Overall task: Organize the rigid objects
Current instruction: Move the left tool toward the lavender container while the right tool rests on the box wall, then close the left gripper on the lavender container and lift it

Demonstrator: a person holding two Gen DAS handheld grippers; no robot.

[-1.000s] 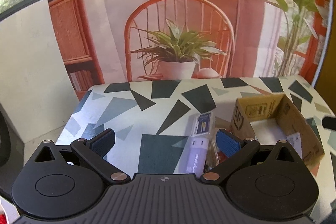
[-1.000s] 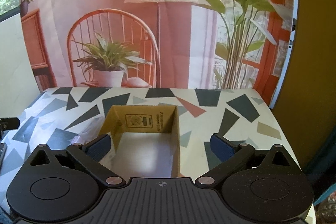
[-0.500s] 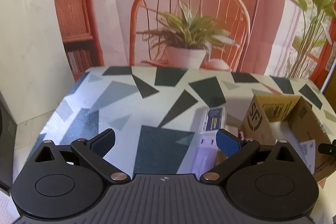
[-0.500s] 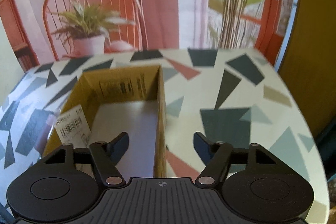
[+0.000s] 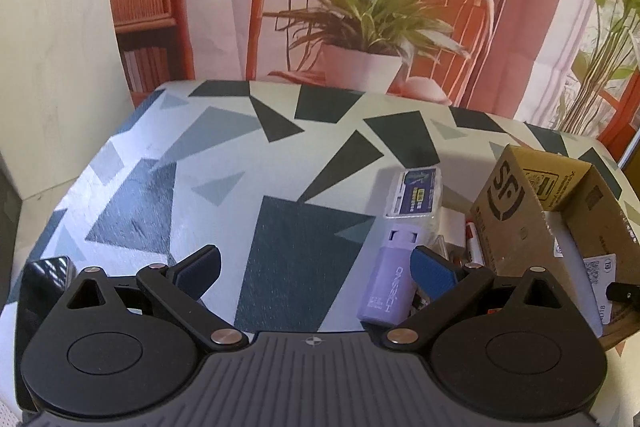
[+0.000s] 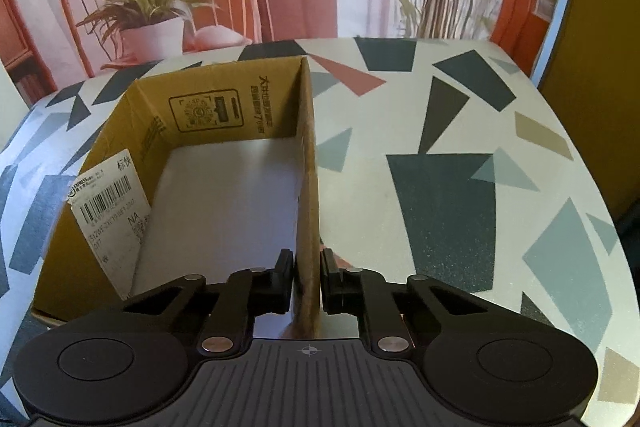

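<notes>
Now, the scene line by line:
Right hand-held gripper (image 6: 307, 281): its two pads are pinching the right wall of the cardboard box (image 6: 308, 163), one pad inside the box and one outside
Left hand-held gripper (image 5: 316, 267): spread wide, nothing between its pads, held over the worktop (image 5: 224, 163)
Cardboard box: open at the top, brown, standing on the worktop, with a white bottom and a white barcode label (image 6: 110, 203) stuck on its left wall
Purple box (image 5: 388, 281): lying flat on the worktop, just beside the left hand-held gripper's right pad
Small blue and white pack (image 5: 416, 193): lying just behind the purple box, near the cardboard box
Other small things: a little heap between the purple box and the cardboard box, too hidden to tell what they are
Worktop: white with dark and grey shapes
</notes>
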